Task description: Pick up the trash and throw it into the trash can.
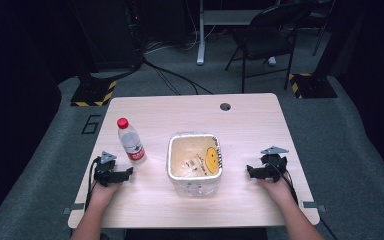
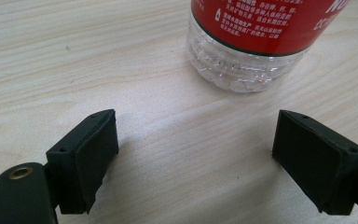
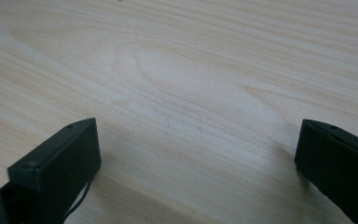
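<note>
Left gripper (image 1: 128, 173): resting low on the desk (image 1: 190, 112) at its left front, held in the person's left hand (image 1: 104, 191). Its jaws are standing wide apart with nothing between them, pointing toward the bottle; in the left gripper view (image 2: 196, 154) bare wood is showing in the gap.

Water bottle (image 1: 130, 140): standing upright on the desk just beyond the left gripper, clear plastic with a red cap and a red label. In the left gripper view its base (image 2: 251, 42) is sitting ahead of the open jaws, not touching them.

Bin (image 1: 194, 164): sitting at the middle of the desk between the two grippers, white, lined with a clear bag, a yellow smiley face showing inside.

Right gripper (image 1: 250, 172): lying on the desk right of the bin, held in the right hand (image 1: 275, 189). Its jaws are spread wide over bare desk (image 3: 196, 154), gripping nothing.
</note>
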A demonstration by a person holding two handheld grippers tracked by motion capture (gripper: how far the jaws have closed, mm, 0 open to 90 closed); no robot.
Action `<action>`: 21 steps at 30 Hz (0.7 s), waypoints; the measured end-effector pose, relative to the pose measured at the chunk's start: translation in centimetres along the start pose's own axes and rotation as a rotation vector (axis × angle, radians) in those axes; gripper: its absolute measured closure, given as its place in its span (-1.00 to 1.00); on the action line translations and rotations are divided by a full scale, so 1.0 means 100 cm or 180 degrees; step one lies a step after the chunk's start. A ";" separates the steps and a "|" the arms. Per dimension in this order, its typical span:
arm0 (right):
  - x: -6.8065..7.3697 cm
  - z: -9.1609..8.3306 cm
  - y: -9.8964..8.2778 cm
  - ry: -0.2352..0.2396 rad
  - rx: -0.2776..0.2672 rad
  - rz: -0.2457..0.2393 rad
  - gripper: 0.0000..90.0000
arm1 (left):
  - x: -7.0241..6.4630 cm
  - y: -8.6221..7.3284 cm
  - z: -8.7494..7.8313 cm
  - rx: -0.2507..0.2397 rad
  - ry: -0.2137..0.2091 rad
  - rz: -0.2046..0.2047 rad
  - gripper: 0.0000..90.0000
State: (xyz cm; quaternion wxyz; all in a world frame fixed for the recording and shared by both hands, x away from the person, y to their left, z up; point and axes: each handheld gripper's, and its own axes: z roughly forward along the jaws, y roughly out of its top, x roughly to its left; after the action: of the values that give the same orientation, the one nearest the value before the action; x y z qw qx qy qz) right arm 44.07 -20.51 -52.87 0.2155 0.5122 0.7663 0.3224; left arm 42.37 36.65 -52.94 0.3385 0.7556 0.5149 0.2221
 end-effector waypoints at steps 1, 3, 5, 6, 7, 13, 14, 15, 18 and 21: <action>0.000 0.000 0.000 0.0000 0.0000 0.0000 -1.00 | 0.000 0.000 0.000 0.0000 0.0000 0.0000 -0.69; 0.000 0.000 0.000 0.0002 -0.0004 -0.0010 -1.00 | 0.000 0.000 0.000 -0.0006 0.0004 -0.0002 -0.69; 0.000 0.000 0.000 0.0000 0.0001 0.0000 -1.00 | 0.000 0.000 0.000 -0.0006 0.0004 -0.0009 -0.69; 0.000 0.000 0.000 0.0001 -0.0005 -0.0003 -1.00 | 0.000 0.000 0.000 -0.0003 0.0002 -0.0003 -0.69; 0.000 0.000 0.000 -0.0003 -0.0004 -0.0003 -1.00 | 0.000 0.000 0.000 -0.0003 0.0001 -0.0001 -0.68; 0.000 0.000 0.000 -0.0002 -0.0004 -0.0003 -1.00 | 0.000 0.000 -0.001 -0.0004 -0.0014 0.0001 -0.67; 0.000 0.000 0.000 -0.0002 -0.0004 -0.0003 -1.00 | 0.000 0.000 -0.001 -0.0004 -0.0014 0.0001 -0.67; 0.000 0.000 0.000 -0.0001 -0.0004 -0.0004 -1.00 | 0.000 0.000 -0.001 -0.0002 -0.0014 0.0005 -0.66; 0.000 0.000 0.000 -0.0002 -0.0004 -0.0003 -1.00 | 0.001 0.000 -0.001 0.0002 -0.0023 0.0009 -0.66; 0.000 0.000 0.000 -0.0002 -0.0004 -0.0003 -1.00 | 0.001 0.000 -0.002 0.0019 -0.0028 0.0001 -0.65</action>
State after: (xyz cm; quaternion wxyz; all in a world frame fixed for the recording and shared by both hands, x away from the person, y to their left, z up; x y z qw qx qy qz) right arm 44.06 -20.51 -52.88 0.2162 0.5118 0.7663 0.3227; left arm 42.29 36.78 -52.83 0.3385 0.7576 0.5140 0.2174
